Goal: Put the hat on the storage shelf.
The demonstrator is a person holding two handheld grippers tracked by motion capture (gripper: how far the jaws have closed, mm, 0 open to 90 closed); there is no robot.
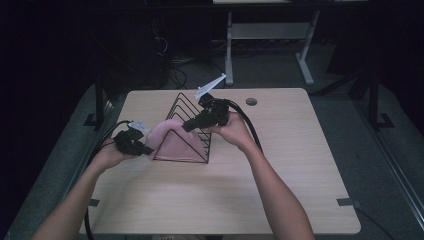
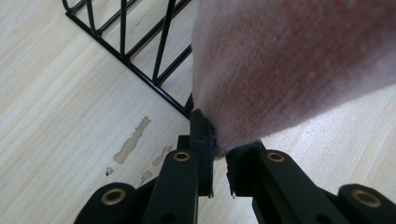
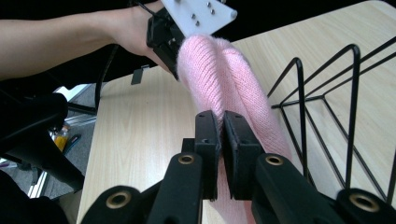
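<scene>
Both grippers are pinching the pink cloth (image 3: 233, 88) beside the rack (image 1: 192, 125): the left gripper (image 2: 219, 154) at its edge, the right gripper (image 3: 222, 140) mid-fold.

Pink knit cloth (image 3: 233, 88): soft, fuzzy, ribbed wool look. Rack (image 1: 192, 107): thin black metal wire, slightly glossy. Table (image 1: 280, 170): pale wood-grain laminate, smooth, matt, w/ small chipped spots. Gripper jaws: black matt plastic, brass-colour rivets.

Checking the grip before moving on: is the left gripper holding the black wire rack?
No, the left gripper is pinched on the edge of the pink knitted cloth, with the wire rack beside it.
</scene>
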